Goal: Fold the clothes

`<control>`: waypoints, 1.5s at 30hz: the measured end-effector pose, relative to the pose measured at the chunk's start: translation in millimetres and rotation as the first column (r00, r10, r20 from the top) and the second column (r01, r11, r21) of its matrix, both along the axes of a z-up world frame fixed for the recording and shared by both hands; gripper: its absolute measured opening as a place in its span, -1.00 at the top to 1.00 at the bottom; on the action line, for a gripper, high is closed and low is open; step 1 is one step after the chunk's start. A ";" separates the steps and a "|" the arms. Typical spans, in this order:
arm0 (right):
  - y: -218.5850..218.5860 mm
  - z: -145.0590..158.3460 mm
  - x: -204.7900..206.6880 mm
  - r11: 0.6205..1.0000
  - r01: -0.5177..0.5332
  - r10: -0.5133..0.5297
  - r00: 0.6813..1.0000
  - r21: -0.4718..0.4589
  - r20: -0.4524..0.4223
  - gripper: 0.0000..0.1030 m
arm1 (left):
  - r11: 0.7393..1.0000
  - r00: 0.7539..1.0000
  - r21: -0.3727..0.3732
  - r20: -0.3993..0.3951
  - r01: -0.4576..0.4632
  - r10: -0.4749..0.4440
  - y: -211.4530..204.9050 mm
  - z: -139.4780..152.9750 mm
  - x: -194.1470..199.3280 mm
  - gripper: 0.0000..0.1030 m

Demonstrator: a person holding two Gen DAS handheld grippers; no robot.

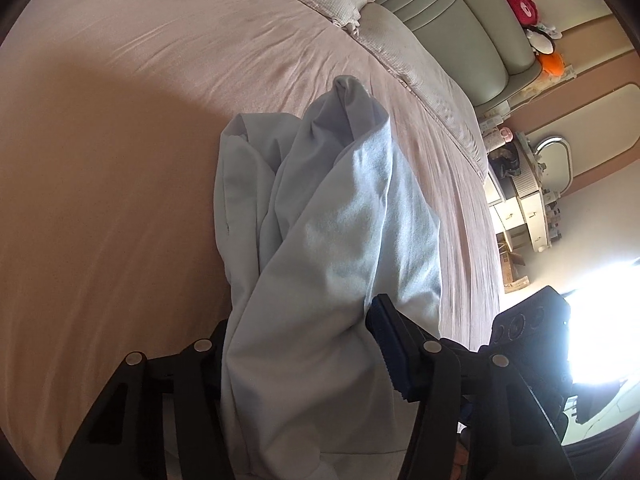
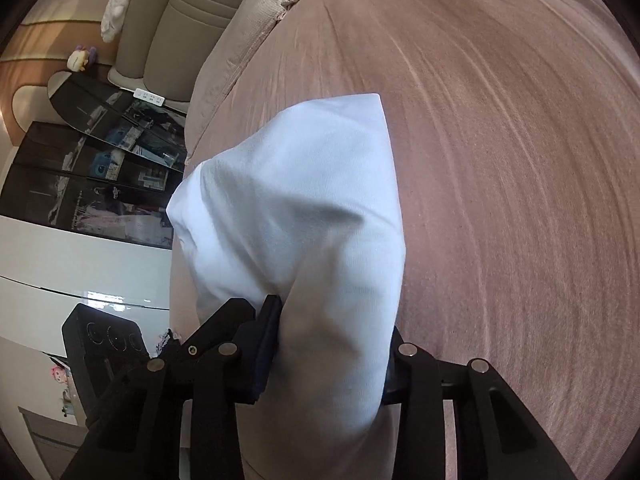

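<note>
While both the left gripper (image 1: 296, 344) and right gripper (image 2: 332, 344) clamp the pale blue garment (image 1: 332, 216) above the bed (image 1: 100, 160), uneven pulling may slip bunched fabric free.

No text — nothing legible.

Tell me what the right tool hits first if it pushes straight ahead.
The right tool is shut on the pale blue cloth garment; past that bunched fabric, probably the pink bed sheet, though depth is unclear.
</note>
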State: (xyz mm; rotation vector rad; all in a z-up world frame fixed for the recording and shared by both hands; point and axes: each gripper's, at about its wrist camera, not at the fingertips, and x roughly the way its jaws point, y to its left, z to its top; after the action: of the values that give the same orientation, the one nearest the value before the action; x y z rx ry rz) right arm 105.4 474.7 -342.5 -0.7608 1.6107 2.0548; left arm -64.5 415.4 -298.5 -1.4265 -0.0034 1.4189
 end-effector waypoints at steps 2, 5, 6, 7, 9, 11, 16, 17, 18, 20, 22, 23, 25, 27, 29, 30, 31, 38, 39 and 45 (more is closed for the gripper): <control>-1.4 6.5 -3.4 1.000 -0.007 0.007 1.000 0.028 0.022 0.36 | 1.000 0.999 0.012 0.039 -0.026 0.026 -2.7 -1.0 -3.7 -0.04; -1.8 15.0 -9.1 0.998 -0.017 0.014 0.999 0.057 0.037 0.39 | 0.998 0.996 0.037 0.078 -0.054 0.051 -6.8 2.1 -7.5 -0.04; -1.1 16.9 -10.8 0.998 -0.017 0.015 0.999 0.058 0.037 0.39 | 0.998 0.996 0.042 0.077 -0.055 0.052 -7.1 4.9 -7.7 -0.04; -0.4 18.7 -12.2 0.998 -0.016 0.014 0.999 0.056 0.033 0.40 | 0.997 0.996 0.047 0.076 -0.057 0.053 -7.3 7.7 -7.8 -0.04; -0.3 22.4 -12.9 0.998 -0.016 0.015 1.000 0.055 0.026 0.42 | 0.996 0.996 0.061 0.078 -0.058 0.053 -7.6 13.8 -6.0 -0.04; -0.9 29.8 -12.6 0.997 -0.018 0.016 1.000 0.069 0.022 0.42 | 0.995 0.995 0.077 0.082 -0.058 0.052 -7.8 20.0 -3.4 -0.04; -1.3 53.5 -5.3 0.992 -0.029 0.027 0.999 0.126 0.018 0.43 | 0.991 0.995 0.116 0.091 -0.060 0.049 -8.2 35.6 3.2 -0.04; -1.0 58.3 -2.6 0.990 -0.031 0.029 0.999 0.137 0.016 0.43 | 0.991 0.994 0.124 0.093 -0.060 0.049 -8.2 38.8 4.5 -0.04; -0.8 63.1 0.0 0.988 -0.032 0.030 0.999 0.148 0.014 0.43 | 0.989 0.994 0.131 0.095 -0.060 0.048 -8.3 41.9 5.8 -0.04; -0.7 72.7 8.6 0.985 -0.030 0.029 1.000 0.167 0.007 0.43 | 0.989 0.995 0.140 0.096 -0.055 0.042 -3.4 49.2 12.8 -0.04; 0.0 81.9 20.0 0.982 -0.027 0.026 1.000 0.186 0.005 0.43 | 0.988 0.995 0.147 0.095 -0.047 0.034 3.5 56.8 21.6 -0.04; 1.0 85.7 25.4 0.982 -0.022 0.022 1.000 0.190 0.002 0.43 | 0.988 0.995 0.151 0.091 -0.040 0.027 6.5 60.9 26.1 -0.04; 3.8 93.3 37.1 0.980 -0.006 0.007 1.000 0.197 -0.008 0.43 | 0.987 0.997 0.162 0.073 -0.019 0.008 13.1 70.0 36.8 -0.04; 7.4 100.8 50.4 0.979 0.011 -0.007 1.000 0.205 -0.019 0.43 | 0.985 0.998 0.171 0.060 0.001 -0.012 21.7 78.9 49.1 -0.04; 13.1 109.0 61.1 0.977 0.032 -0.026 0.999 0.210 -0.030 0.43 | 0.984 0.998 0.177 0.050 0.019 -0.028 30.3 86.3 61.8 -0.04; 16.0 112.6 68.3 0.976 0.039 -0.033 0.999 0.214 -0.032 0.43 | 0.983 0.998 0.180 0.046 0.029 -0.038 34.9 89.7 68.3 -0.04; 18.8 116.2 75.6 0.975 0.047 -0.040 0.999 0.219 -0.034 0.43 | 0.982 0.998 0.182 0.043 0.040 -0.048 39.7 92.4 75.4 -0.04; 35.7 131.3 141.6 0.962 0.119 -0.113 0.993 0.246 -0.036 0.43 | 0.971 0.990 0.197 0.021 0.134 -0.141 80.2 104.1 135.3 -0.04; 39.2 131.9 151.9 0.960 0.130 -0.126 0.991 0.248 -0.032 0.43 | 0.969 0.987 0.196 0.016 0.152 -0.158 87.3 104.7 145.2 -0.04; 58.4 131.0 211.0 0.943 0.209 -0.213 0.977 0.260 -0.011 0.43 | 0.952 0.968 0.186 0.014 0.242 -0.249 131.7 99.8 208.0 -0.04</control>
State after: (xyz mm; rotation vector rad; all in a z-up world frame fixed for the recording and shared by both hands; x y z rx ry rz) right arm 316.4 533.1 -211.5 -0.4883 1.3135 2.0421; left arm 143.5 547.2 -198.7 -1.2536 0.0192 1.1566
